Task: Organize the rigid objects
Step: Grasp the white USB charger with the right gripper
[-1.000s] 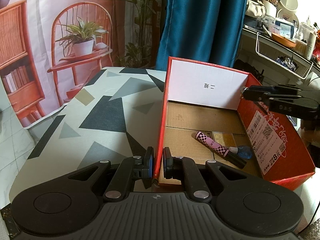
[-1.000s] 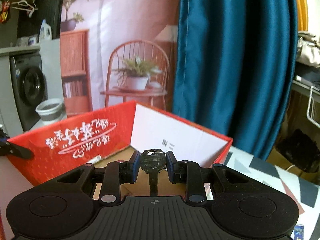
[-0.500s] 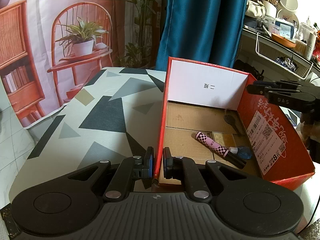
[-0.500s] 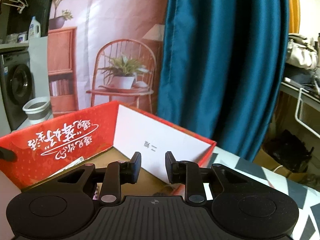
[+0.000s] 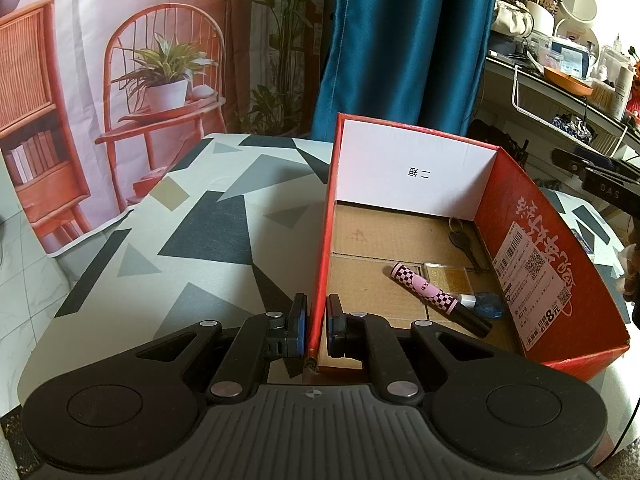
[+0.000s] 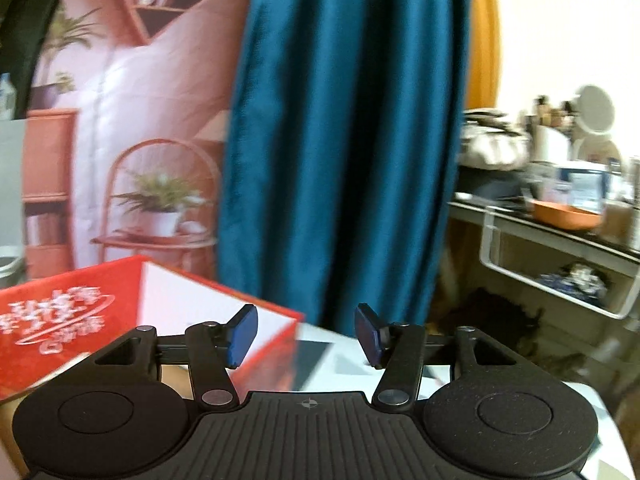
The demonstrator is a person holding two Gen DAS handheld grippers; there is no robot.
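Left gripper: pads pinch the box's near left wall, one pad outside, one inside; gripper points down toward the table.
Right gripper: jaws opening, blue pads apart, nothing between them; it sits off the box's right side, aimed at the curtain. In the left wrist view only its dark tip shows at the right edge, beyond the box's right wall.
Box: red carton, open top, white far wall with small print, brown cardboard floor; label with codes on the inner right wall. Stands on the table, its near left wall in the left gripper's pinch.
Key: dark, lies on the box floor at the far right corner, close to the right wall.
Tube: pink with black checks, dark end, lies slantwise on the floor, near right part of the box.
Gold case: flat, just behind the tube, touching or nearly so; cannot tell which.
Blue cap: round, beside the tube's dark end, near the right wall.
Table: cloth with grey and black triangles; bare left of the box.
Curtain: teal, hangs behind the box.
Right wrist view: blurred.
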